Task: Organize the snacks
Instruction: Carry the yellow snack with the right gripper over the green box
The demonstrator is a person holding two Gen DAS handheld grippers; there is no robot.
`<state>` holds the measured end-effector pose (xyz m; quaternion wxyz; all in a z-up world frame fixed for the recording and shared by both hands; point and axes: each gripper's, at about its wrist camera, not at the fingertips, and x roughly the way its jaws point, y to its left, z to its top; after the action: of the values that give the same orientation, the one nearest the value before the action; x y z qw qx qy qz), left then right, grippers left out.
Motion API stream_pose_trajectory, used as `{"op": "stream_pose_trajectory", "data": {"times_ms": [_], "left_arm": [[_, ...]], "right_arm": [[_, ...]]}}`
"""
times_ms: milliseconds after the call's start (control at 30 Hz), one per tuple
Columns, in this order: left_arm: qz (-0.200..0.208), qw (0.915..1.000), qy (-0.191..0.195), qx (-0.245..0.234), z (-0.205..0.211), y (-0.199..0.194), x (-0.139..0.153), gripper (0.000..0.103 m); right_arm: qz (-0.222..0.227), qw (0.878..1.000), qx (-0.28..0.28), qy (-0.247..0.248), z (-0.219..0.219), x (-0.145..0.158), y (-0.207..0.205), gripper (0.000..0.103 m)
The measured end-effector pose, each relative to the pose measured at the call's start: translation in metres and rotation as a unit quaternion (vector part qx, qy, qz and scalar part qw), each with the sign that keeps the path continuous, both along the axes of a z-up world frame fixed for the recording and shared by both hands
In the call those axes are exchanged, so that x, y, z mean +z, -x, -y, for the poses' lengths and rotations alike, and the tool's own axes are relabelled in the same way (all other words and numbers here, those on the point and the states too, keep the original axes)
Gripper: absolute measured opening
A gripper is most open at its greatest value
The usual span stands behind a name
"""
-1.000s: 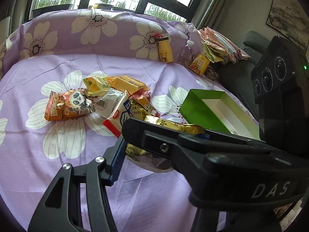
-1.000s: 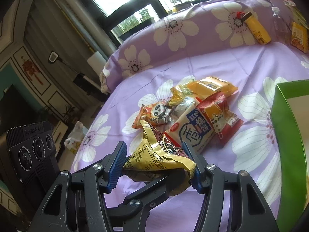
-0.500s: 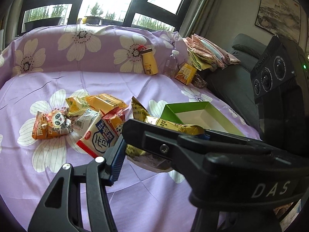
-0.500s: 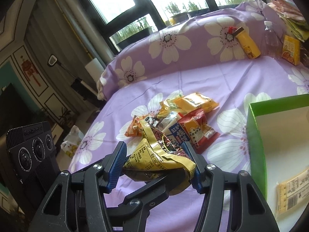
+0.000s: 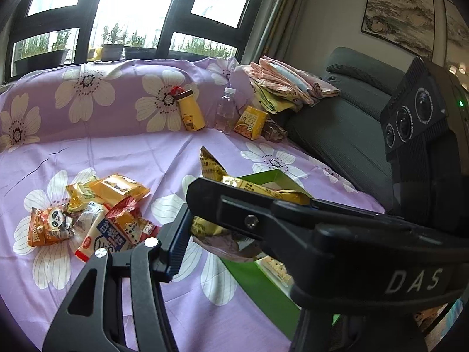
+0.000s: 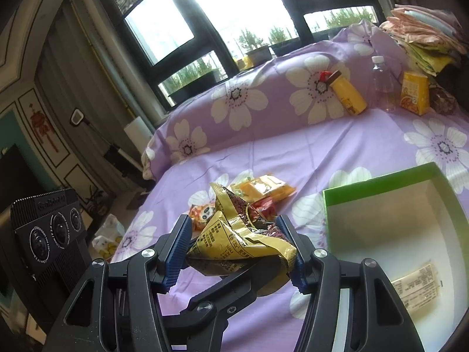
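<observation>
Right wrist view shows the right gripper [image 6: 239,252] closest, its blue-padded jaws pressed on both sides of a crumpled yellow snack bag [image 6: 234,240], which is held up off the bed. The left gripper [image 5: 249,226] crosses under it; its jaws also hold the same bag, seen in the left wrist view at [image 5: 211,228], though only one blue pad [image 5: 176,243] is visible there. Just right of the bag sits the green box [image 6: 378,184], open, with one pale packet [image 6: 416,284] lying inside. Beyond the bag, a pile of snack packets [image 5: 91,214] lies on the purple flowered bedsheet [image 6: 307,152]. Farthest back, against the raised edge, stand a yellow bottle [image 5: 191,114], a clear water bottle [image 5: 225,111] and a yellow carton [image 5: 252,121].
</observation>
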<state>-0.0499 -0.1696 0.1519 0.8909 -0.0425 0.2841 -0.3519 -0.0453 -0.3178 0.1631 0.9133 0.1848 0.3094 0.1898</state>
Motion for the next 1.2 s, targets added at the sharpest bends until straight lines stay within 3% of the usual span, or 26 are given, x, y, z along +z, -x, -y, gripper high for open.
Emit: {"op": "stream_pose_trajectory", "data": {"times_ms": [400, 667, 1200], "left_arm": [[-0.004, 0.9976, -0.013, -0.068, 0.077, -0.005, 0.008, 0.055], [-0.036, 0.9937, -0.023, -0.104, 0.121, -0.013, -0.002, 0.054], [-0.100, 0.9885, -0.040, -0.106, 0.142, -0.028, -0.028, 0.053]], "right_arm": [[-0.012, 0.997, -0.074, -0.032, 0.076, 0.000, 0.006, 0.062], [-0.036, 0.990, -0.126, -0.061, 0.117, -0.014, 0.008, 0.062], [-0.104, 0.978, -0.147, -0.101, 0.142, -0.045, -0.006, 0.062]]}}
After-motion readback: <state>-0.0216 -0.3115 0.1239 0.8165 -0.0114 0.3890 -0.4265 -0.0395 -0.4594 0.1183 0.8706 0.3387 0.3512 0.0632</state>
